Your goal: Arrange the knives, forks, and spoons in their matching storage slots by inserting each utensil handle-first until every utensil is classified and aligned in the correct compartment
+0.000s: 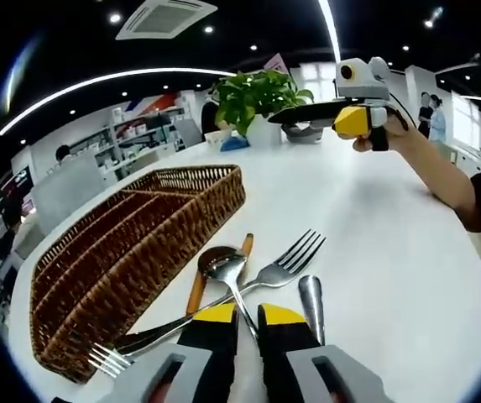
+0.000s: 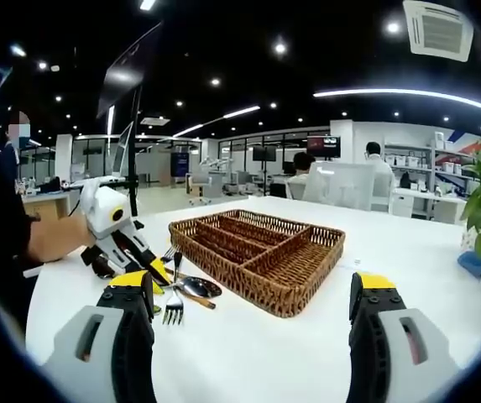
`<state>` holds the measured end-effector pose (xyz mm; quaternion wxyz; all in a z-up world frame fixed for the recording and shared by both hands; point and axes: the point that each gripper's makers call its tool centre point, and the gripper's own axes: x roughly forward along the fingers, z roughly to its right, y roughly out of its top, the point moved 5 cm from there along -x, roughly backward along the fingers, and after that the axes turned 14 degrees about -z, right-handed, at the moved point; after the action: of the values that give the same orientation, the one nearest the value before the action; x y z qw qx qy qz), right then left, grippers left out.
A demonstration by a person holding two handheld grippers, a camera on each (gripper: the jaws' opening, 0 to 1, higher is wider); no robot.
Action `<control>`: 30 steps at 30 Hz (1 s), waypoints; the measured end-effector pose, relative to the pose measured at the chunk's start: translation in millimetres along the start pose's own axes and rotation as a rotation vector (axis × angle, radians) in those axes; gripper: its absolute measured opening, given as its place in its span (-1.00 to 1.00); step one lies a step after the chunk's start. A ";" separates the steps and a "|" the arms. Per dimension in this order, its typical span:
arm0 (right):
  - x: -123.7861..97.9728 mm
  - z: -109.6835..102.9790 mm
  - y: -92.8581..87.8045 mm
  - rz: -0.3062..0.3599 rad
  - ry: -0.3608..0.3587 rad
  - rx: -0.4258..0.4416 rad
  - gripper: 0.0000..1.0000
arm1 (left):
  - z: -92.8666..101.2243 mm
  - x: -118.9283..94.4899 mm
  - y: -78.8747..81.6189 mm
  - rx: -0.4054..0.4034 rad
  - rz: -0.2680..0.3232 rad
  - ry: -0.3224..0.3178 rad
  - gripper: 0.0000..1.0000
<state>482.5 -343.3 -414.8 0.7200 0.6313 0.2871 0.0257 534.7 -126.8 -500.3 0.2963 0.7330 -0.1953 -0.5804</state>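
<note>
a: left hand-held gripper (image 1: 247, 315)? utensils?
b: pressed nearly together over forks (image 1: 284, 262) and spoons (image 1: 223, 267) piled on desk (image 1: 374, 227), beside wicker tray (image 1: 139, 243).
a: right hand-held gripper (image 2: 253, 294)?
b: spread wide, nothing held.

Bright office, white table (image 2: 248, 353), ceiling lights (image 2: 408, 92)

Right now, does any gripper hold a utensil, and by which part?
The right gripper is open and holds nothing. The left gripper is nearly shut over the utensils; a grip cannot be told.
</note>
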 end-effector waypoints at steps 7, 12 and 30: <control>1.3 -0.3 0.0 -0.003 0.003 -0.003 0.99 | -5.0 -0.8 -1.0 -0.012 0.000 0.021 -0.91; 1.5 -1.4 -0.1 -0.003 0.004 -0.005 0.99 | -4.8 -2.3 -0.6 -0.003 0.014 0.013 -0.95; 7.7 -12.3 -4.1 -0.021 0.063 -0.048 0.99 | -6.6 -19.9 5.7 0.116 0.085 0.028 -0.98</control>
<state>482.1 -330.1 -422.0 0.7257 0.6099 0.3153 0.0448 536.4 -117.1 -480.9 0.2802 0.7480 -0.2555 -0.5448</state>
